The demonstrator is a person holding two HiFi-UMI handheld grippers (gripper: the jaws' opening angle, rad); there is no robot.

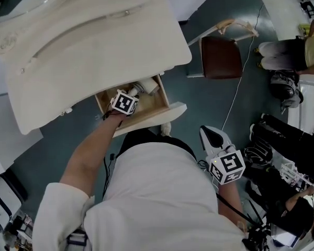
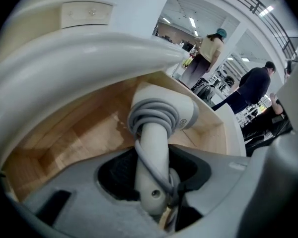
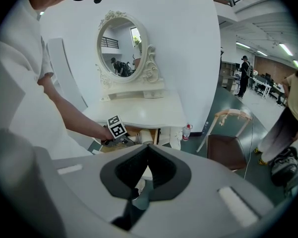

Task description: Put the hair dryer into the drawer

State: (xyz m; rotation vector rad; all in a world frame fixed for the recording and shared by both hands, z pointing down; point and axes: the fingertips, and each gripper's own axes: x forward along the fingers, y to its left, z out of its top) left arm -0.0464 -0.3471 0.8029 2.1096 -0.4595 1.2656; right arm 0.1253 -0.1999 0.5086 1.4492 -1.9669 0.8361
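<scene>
Left tool (image 2: 153,172) is being pressed shut on the handle of the hair dryer (image 2: 161,115). The dryer is being held inside the open drawer (image 2: 84,133) under the desk (image 1: 94,41), its long axis running straight out from the tool and its head angled toward the wooden floor. Right tool (image 3: 145,155), jaws together and empty, is being held well apart, so the set-down is judged the left's.

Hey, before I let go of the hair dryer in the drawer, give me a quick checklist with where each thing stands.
1. The drawer is open: ok.
2. The hair dryer has its head inside the drawer: ok.
3. The left gripper is clamped on the handle: ok.
4. The cord is wound round the handle, not trailing: ok.
5. The hair dryer rests on the drawer floor: cannot tell.
6. The right gripper is empty, away from the drawer: ok.
</scene>
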